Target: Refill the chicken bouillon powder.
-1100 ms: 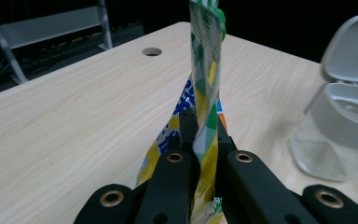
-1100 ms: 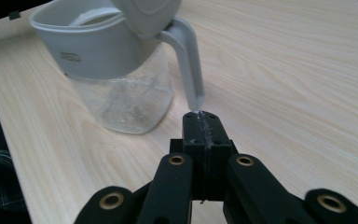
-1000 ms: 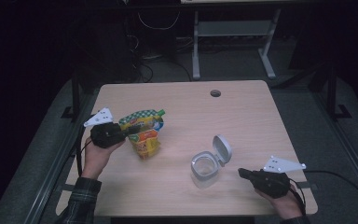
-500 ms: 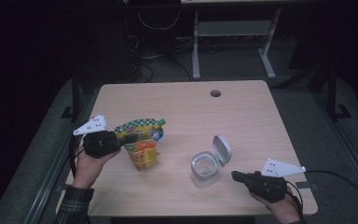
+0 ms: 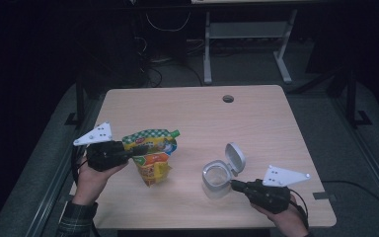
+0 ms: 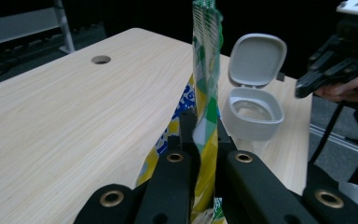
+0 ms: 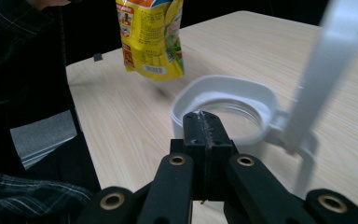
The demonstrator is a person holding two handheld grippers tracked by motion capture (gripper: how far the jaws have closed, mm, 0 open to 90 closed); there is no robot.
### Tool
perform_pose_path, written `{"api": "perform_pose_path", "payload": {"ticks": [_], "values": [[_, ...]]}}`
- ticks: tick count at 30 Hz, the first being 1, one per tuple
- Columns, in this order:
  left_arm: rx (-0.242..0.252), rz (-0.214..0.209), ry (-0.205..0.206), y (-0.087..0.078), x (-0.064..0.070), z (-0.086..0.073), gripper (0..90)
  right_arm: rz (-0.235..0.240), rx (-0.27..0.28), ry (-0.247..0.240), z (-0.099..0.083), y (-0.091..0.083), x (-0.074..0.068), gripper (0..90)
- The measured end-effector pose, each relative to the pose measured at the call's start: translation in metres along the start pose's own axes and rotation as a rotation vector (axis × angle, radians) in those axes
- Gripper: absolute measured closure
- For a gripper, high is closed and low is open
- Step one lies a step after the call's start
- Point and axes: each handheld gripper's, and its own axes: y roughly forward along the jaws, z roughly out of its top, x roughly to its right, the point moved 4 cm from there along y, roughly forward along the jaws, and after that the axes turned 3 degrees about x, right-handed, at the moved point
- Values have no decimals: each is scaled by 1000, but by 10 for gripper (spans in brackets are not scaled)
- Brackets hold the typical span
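a: where does it all stand?

b: the left tongs [image 5: 134, 152] are pinching the yellow-and-green printed plastic spout pouch [image 5: 152, 157] near its top edge, and it hangs clear of the pale wooden tabletop [image 5: 187, 118], toward the left side. the small clear plastic jar with a grey rim and flipped-open hinged lid [image 5: 217, 177] sits near the front right, well apart from the pouch.

a: and the other hand?

b: the right tongs [image 5: 235, 185] are pressed together with nothing between them, tips right against the jar's rim; i cannot tell whether they touch.

a: so the pouch goes over to the jar?

b: that's my reading. carry it across level, pinching firmly, since the film is slick and the weight hangs low. bring the green-capped spout end over the jar mouth before tipping. the right tongs would do well to brace the jar wall, because it's light and could skid or tip at a nudge.
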Motion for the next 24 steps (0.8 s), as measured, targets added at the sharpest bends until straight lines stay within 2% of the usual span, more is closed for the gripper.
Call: {"api": "perform_pose_path", "payload": {"ticks": [7,15,24], "values": [[-6,-20,0,-5,7,6,900,8,-1,-29,11,19,-8,898],[-5,-51,19,-7,15,12,900,23,-3,-54,22,40,-15,898],[11,-87,24,-8,19,17,900,2,-2,-61,34,66,-22,898]]}}
